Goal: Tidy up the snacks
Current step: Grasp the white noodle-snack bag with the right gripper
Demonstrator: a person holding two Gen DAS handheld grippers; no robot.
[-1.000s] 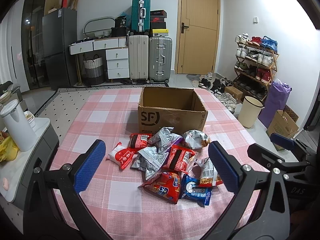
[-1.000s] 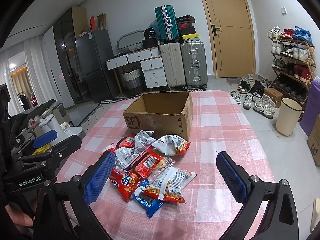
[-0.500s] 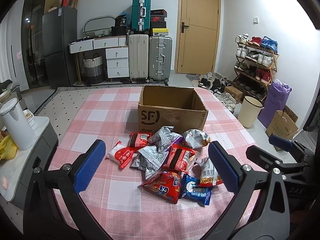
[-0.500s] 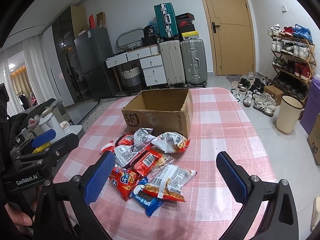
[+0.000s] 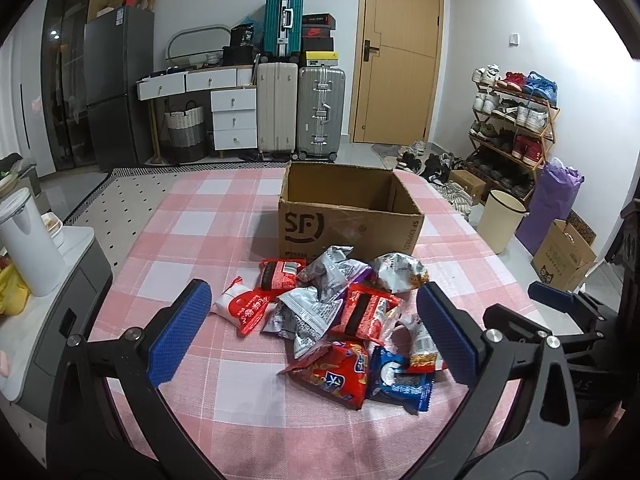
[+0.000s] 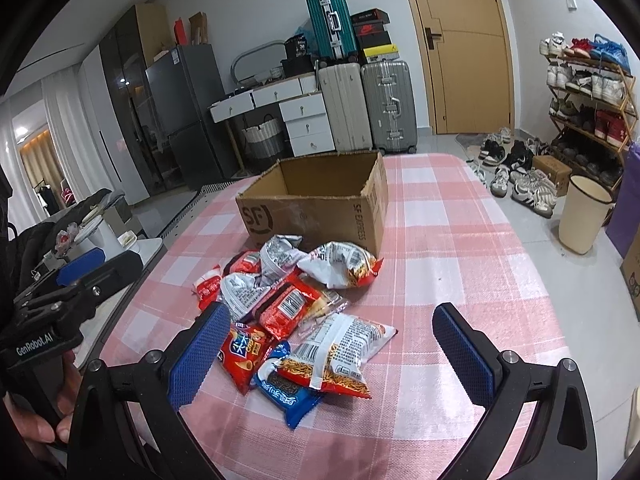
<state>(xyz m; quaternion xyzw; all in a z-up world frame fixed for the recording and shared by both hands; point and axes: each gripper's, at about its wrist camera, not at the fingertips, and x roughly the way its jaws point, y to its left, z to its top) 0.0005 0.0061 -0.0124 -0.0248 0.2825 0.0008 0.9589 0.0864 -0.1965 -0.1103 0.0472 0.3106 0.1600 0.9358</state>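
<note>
A pile of several snack packets lies on the pink checked tablecloth (image 5: 192, 240): a red and white packet (image 5: 245, 307), silver bags (image 5: 306, 316), a red bag (image 5: 340, 372), a blue cookie packet (image 5: 400, 380), an orange noodle bag (image 6: 336, 356). Behind them stands an open, empty SF cardboard box (image 5: 348, 216) (image 6: 320, 208). My left gripper (image 5: 312, 340) hovers open just short of the pile, nothing in it. My right gripper (image 6: 332, 356) is open too, framing the noodle bag and blue cookie packet (image 6: 286, 394) from the near right.
A grey side cabinet with a white kettle (image 5: 28, 240) stands left of the table. Beyond are suitcases (image 5: 300, 112), white drawers, a fridge, a wooden door, a shoe rack (image 5: 516, 120), a beige bin (image 5: 500, 224) and a purple bag on the floor to the right.
Both grippers have drifted slightly; the right view has tipped down and closer to the pile. The snacks and box have not moved. Both grippers stay open.
</note>
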